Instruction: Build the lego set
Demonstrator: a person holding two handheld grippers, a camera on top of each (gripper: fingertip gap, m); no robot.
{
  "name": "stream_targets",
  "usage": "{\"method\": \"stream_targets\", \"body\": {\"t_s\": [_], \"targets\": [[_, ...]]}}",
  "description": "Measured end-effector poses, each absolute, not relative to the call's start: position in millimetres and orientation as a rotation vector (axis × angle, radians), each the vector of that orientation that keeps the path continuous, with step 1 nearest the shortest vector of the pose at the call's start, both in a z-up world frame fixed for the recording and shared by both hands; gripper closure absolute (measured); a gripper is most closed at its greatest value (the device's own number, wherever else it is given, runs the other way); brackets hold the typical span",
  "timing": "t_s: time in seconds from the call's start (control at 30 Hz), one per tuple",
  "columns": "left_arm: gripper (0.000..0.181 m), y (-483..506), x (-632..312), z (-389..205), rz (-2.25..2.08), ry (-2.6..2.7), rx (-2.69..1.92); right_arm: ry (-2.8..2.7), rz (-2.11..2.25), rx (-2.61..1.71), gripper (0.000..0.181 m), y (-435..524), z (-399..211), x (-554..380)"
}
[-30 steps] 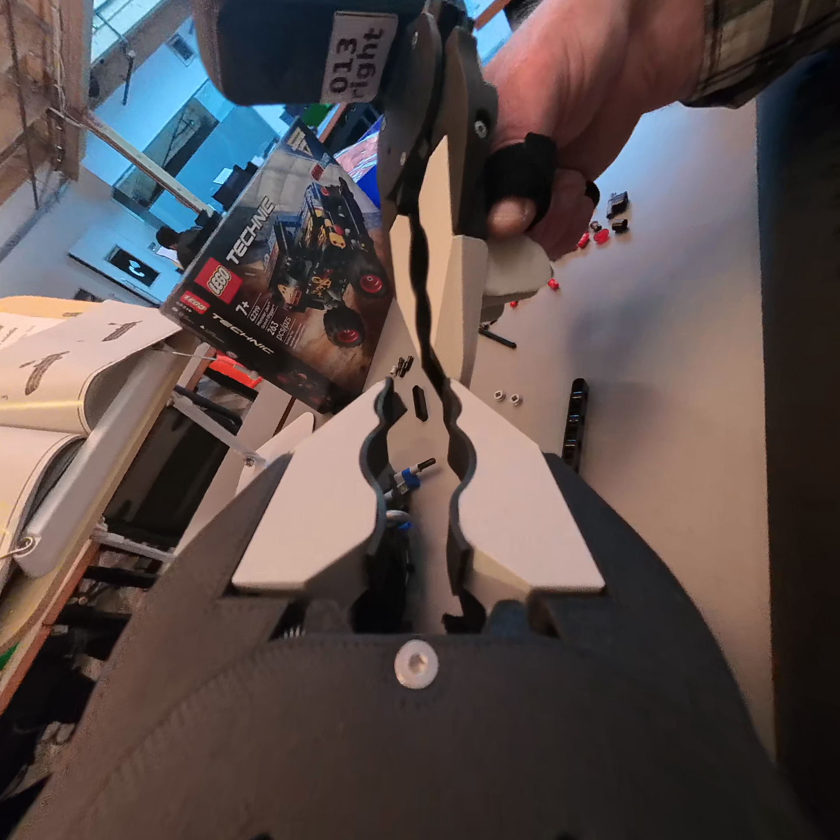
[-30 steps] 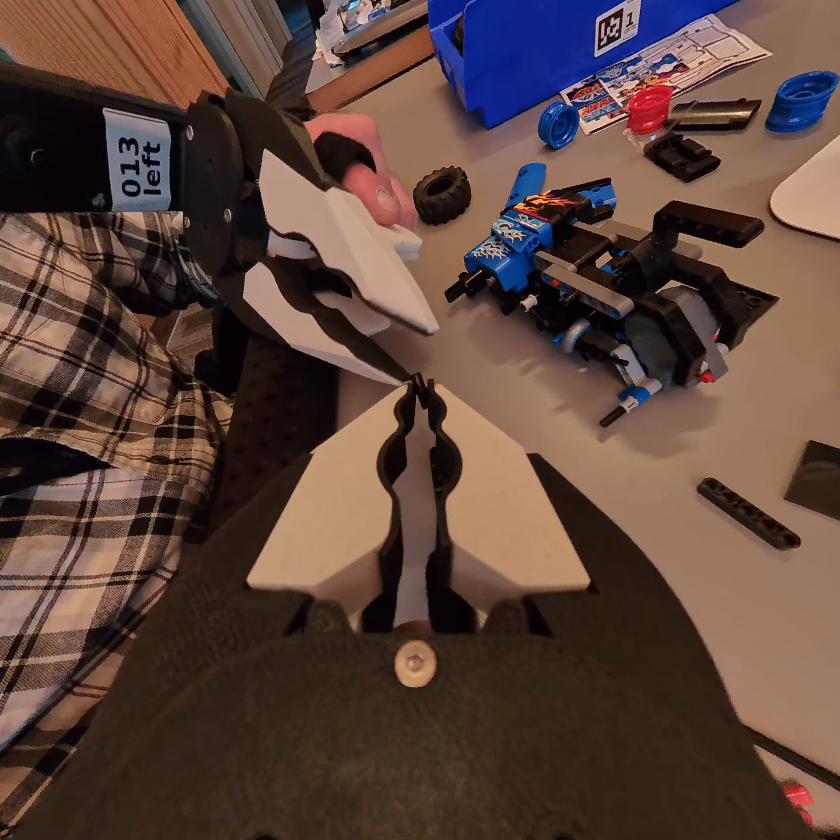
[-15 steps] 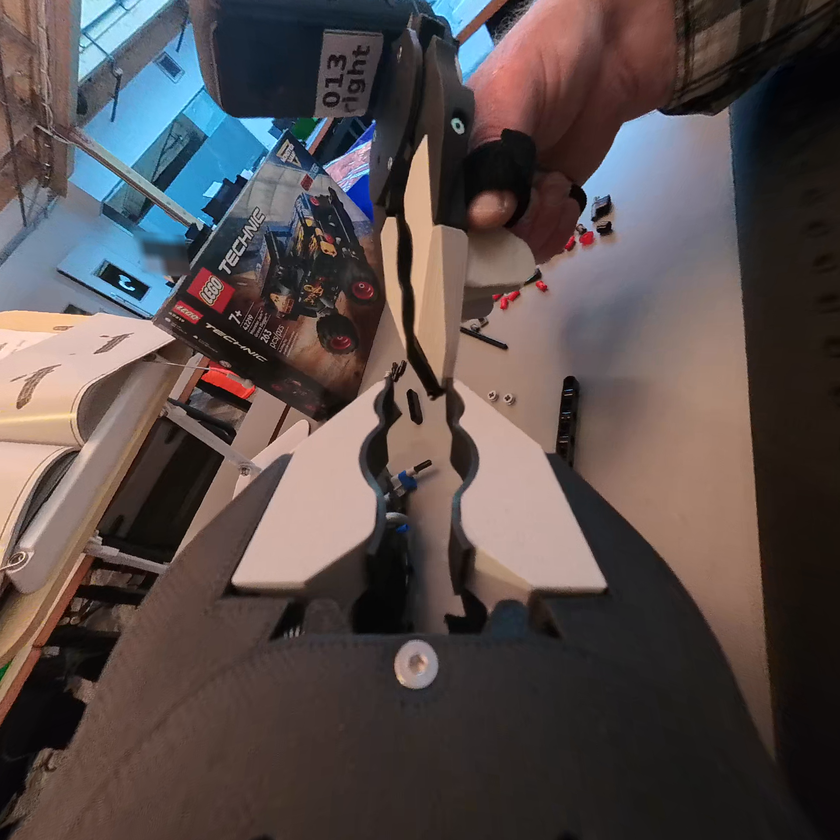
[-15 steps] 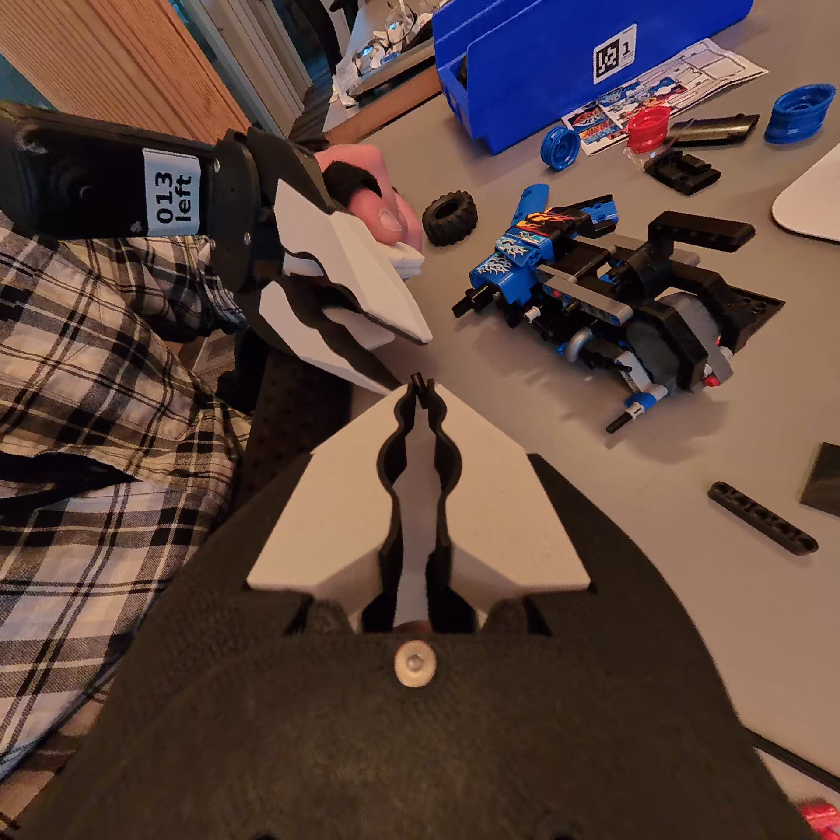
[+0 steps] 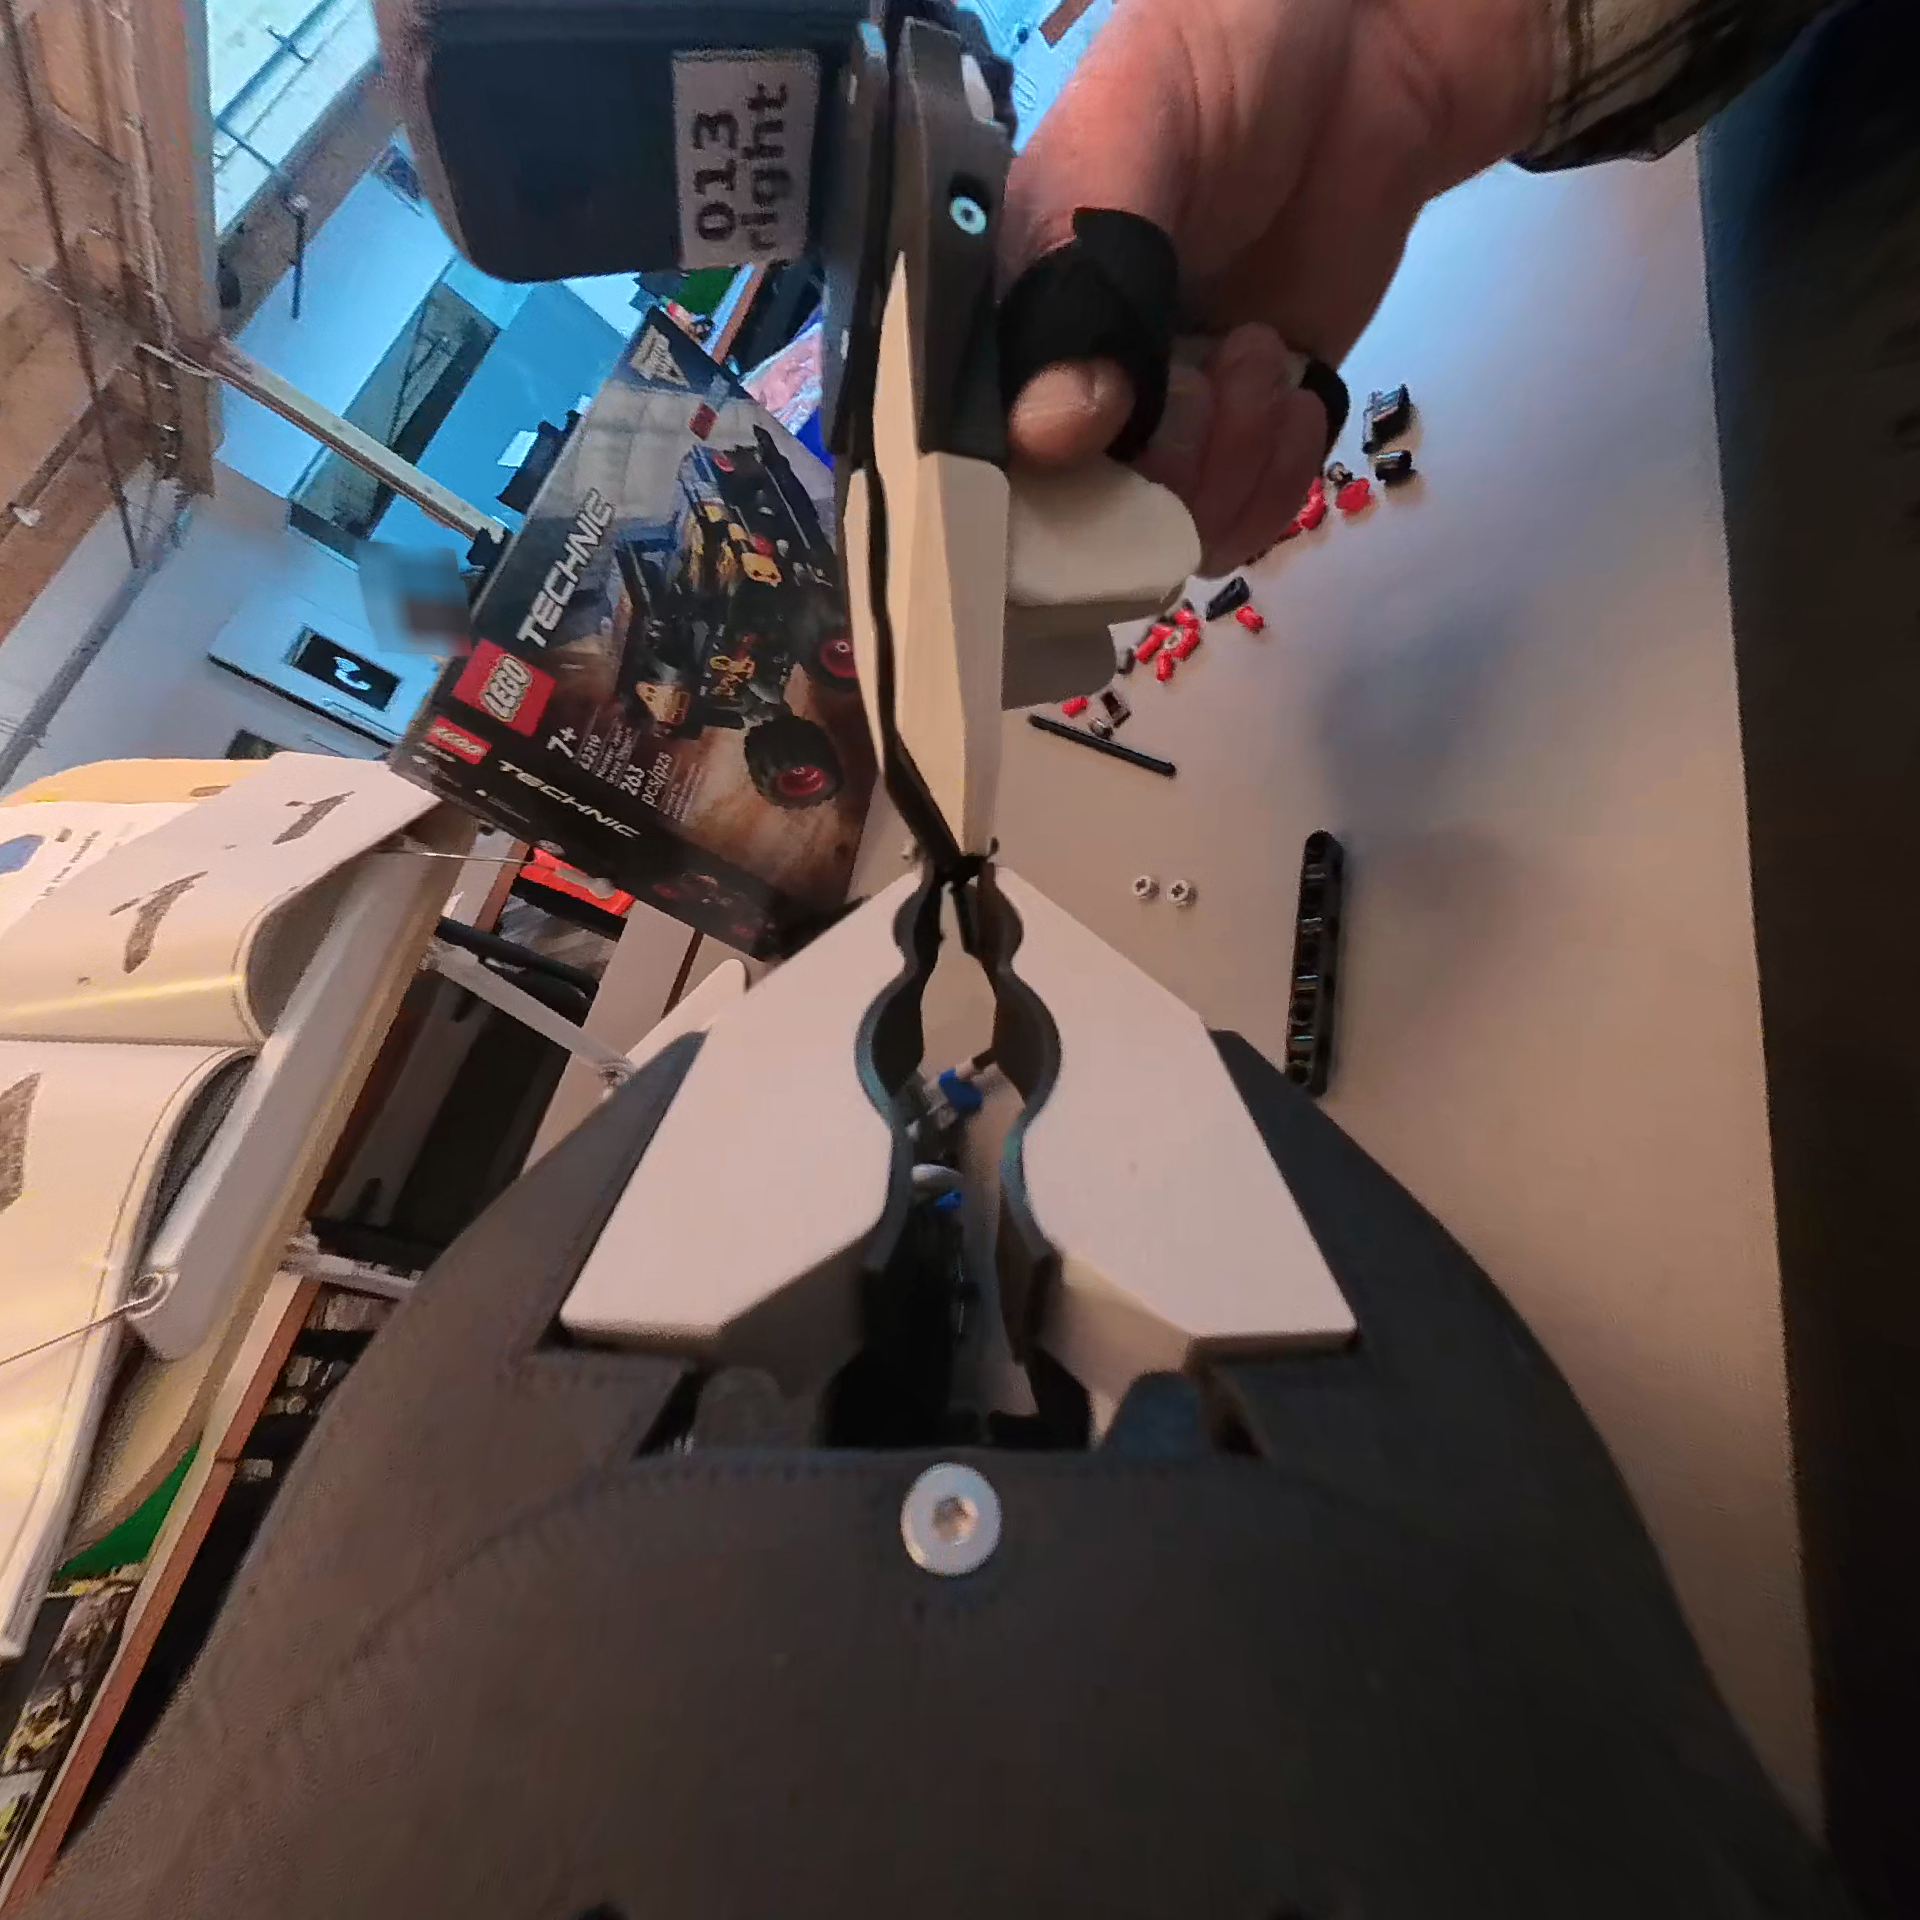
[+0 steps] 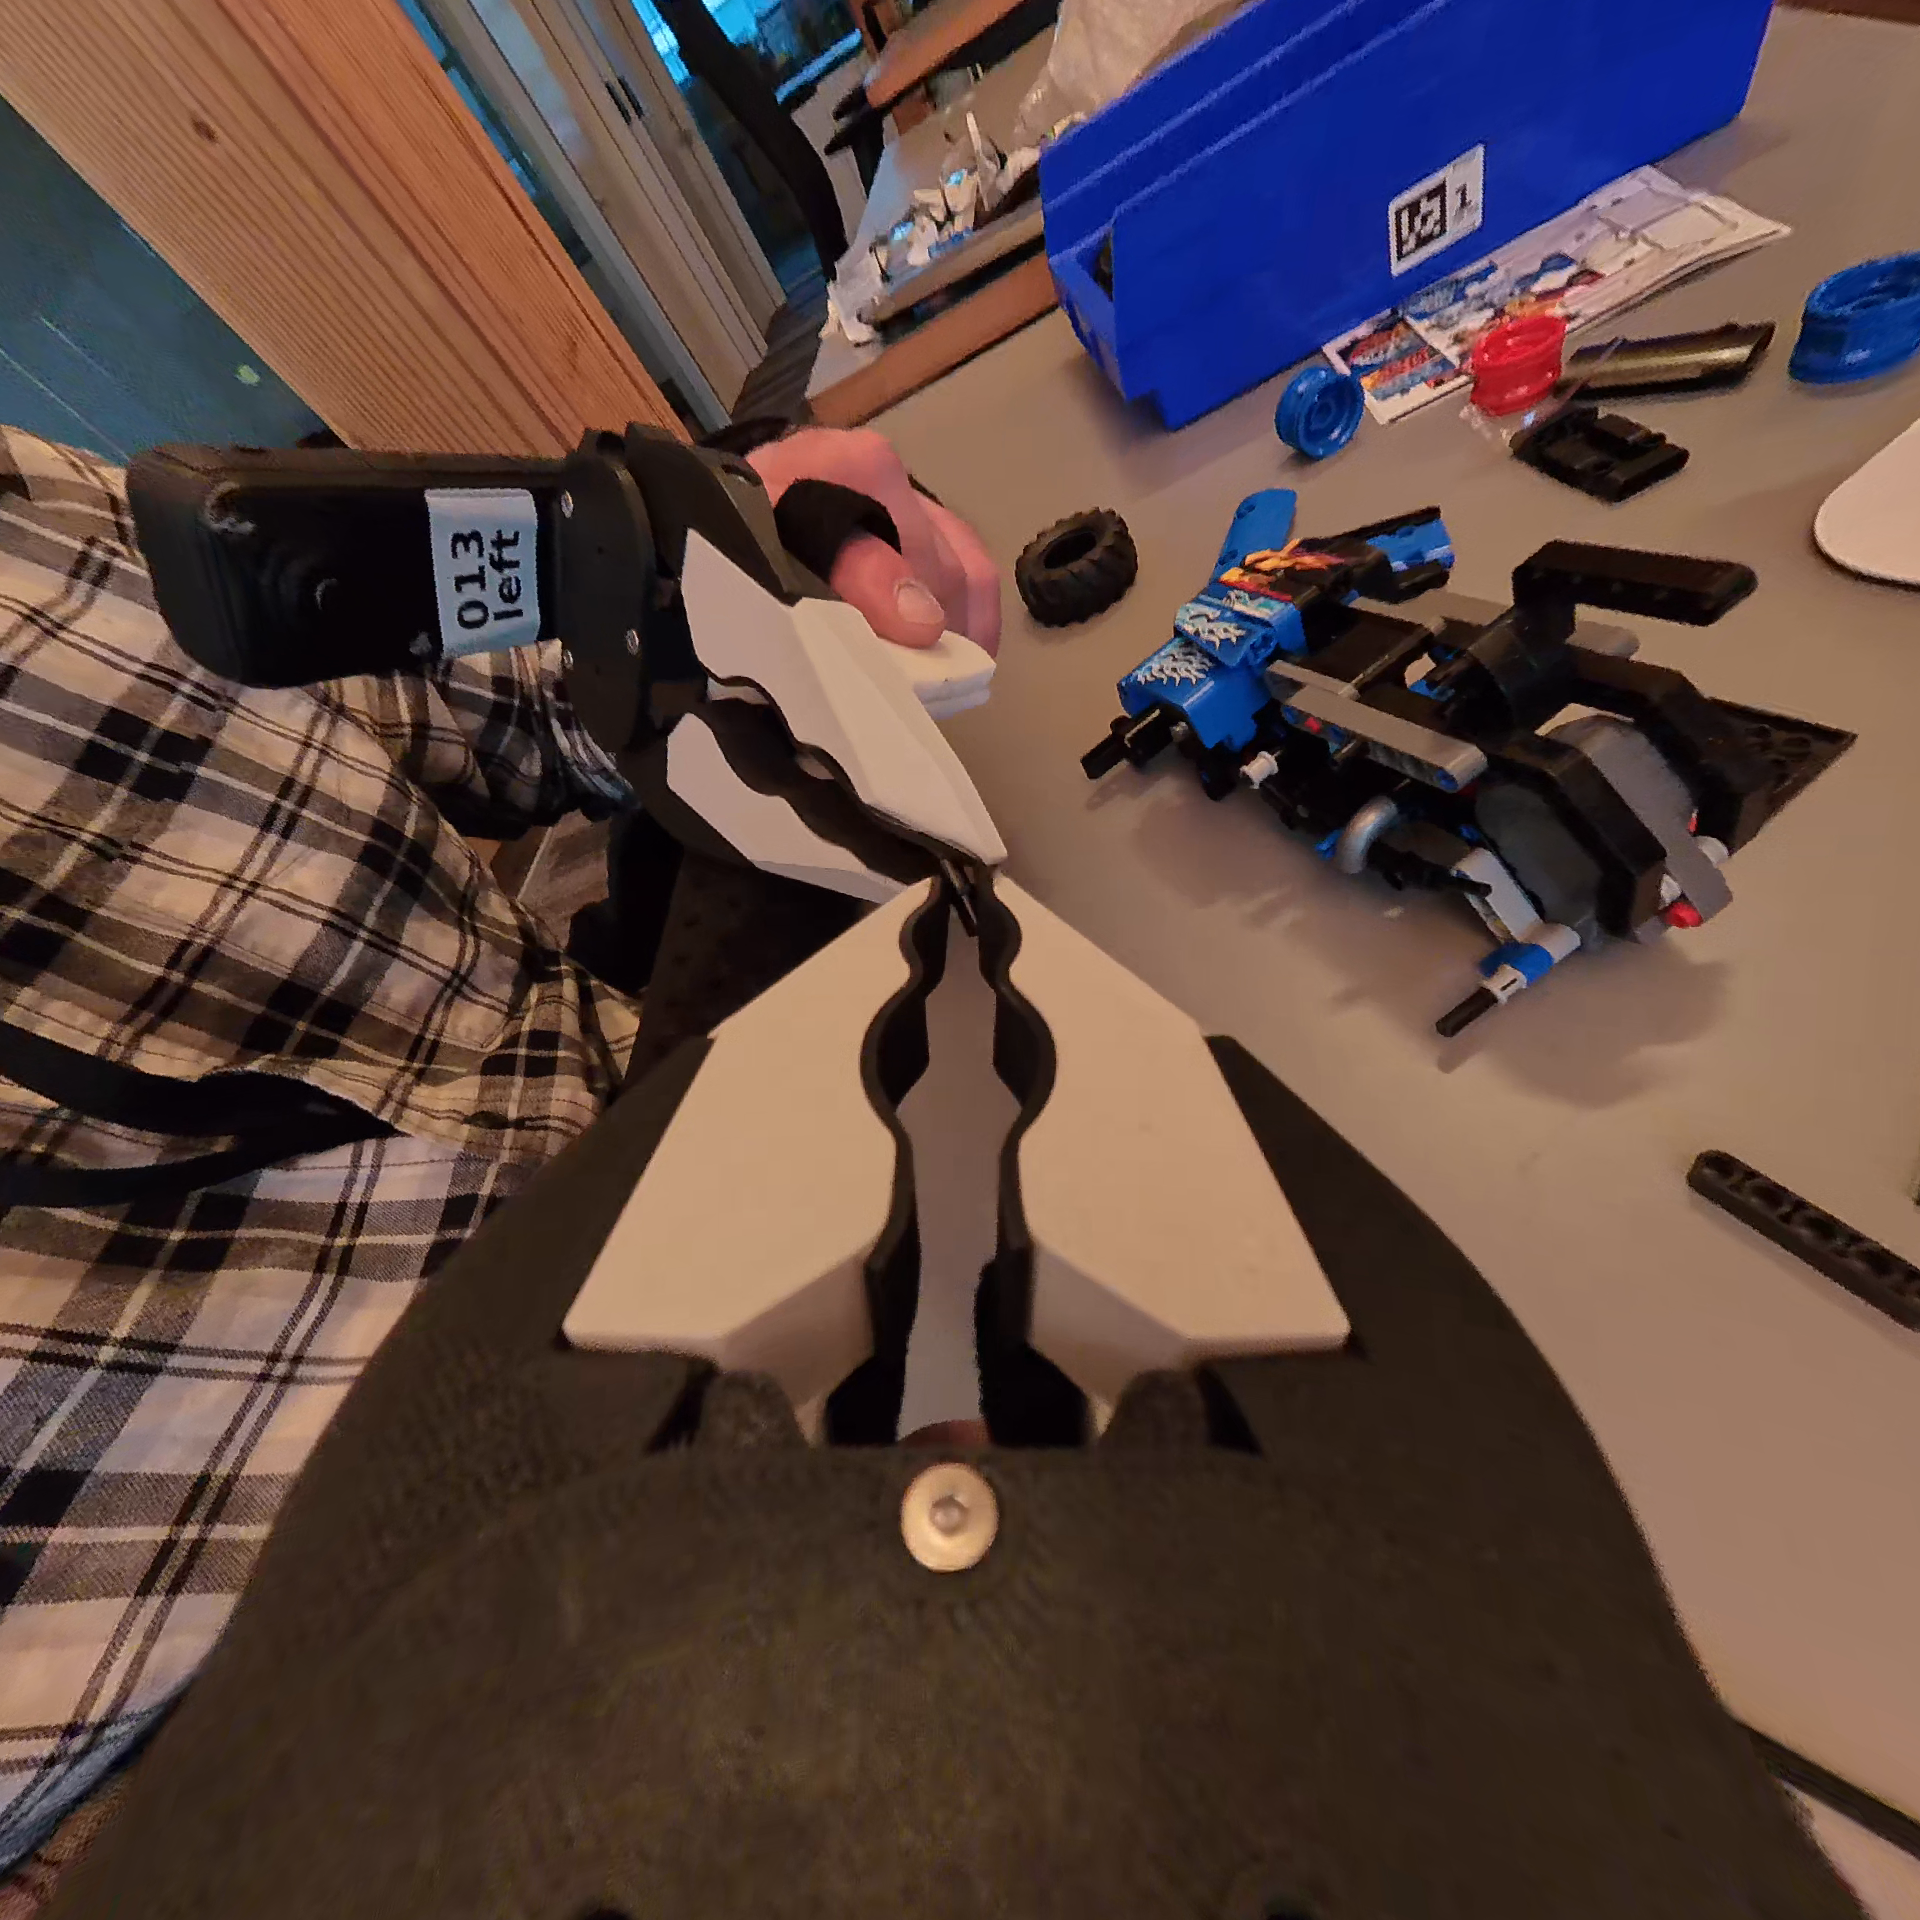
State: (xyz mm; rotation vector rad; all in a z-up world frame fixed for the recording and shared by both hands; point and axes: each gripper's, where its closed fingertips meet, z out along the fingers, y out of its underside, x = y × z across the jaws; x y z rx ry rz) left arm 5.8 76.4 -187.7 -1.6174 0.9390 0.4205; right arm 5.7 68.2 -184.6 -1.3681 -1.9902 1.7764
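The left claw [image 5: 958, 896] came in from the left of the right claw [image 6: 961, 896], the two meeting tip to tip above the table [image 6: 1299, 1122]. Both were narrowed to a pinch on one small black piece [image 6: 964, 906] held between them. Just beyond the tips and to their right lay a black tyre [image 6: 1075, 566], then the half-built lego model [image 6: 1455, 727] on its side, and farthest right a black beam [image 6: 1808, 1236], well apart from the claws
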Motion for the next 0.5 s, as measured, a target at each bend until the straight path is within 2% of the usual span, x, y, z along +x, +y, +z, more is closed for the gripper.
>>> {"method": "stream_targets", "body": {"t_s": [0.5], "targets": [[0.179,71.5,8.7,-162.9,0.266,0.811,-1.544,-1.881,1.908,-1.183,0.175,65.0,-159.9,6.8]]}}
